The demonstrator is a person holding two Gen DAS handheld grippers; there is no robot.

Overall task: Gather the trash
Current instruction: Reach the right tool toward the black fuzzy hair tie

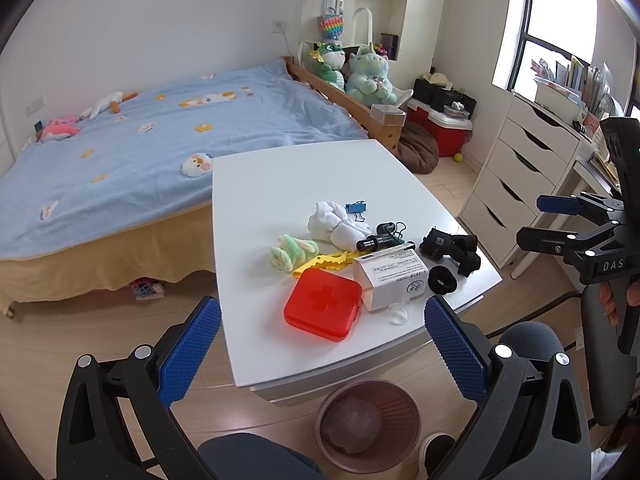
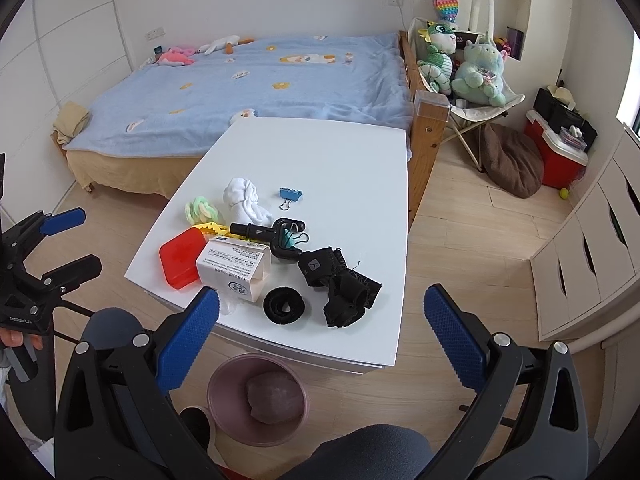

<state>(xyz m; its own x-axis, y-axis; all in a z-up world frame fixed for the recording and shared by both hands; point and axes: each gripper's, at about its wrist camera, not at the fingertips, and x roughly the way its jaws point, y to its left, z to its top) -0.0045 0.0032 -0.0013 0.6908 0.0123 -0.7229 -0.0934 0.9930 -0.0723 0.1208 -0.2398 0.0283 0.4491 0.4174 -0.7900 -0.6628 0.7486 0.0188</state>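
A pink waste bin stands on the floor at the near edge of the white table, with a crumpled clear wad inside. On the table lie a white crumpled wad, a white carton, a red pill case, a black fabric piece and a black scrunchie. My left gripper is open near the table's edge, holding nothing. My right gripper is open too and empty.
Also on the table are a blue binder clip, a black tool, a yellow clip and a green fluffy item. A bed adjoins the table's far side. White drawers stand at the right. A person's knees show below.
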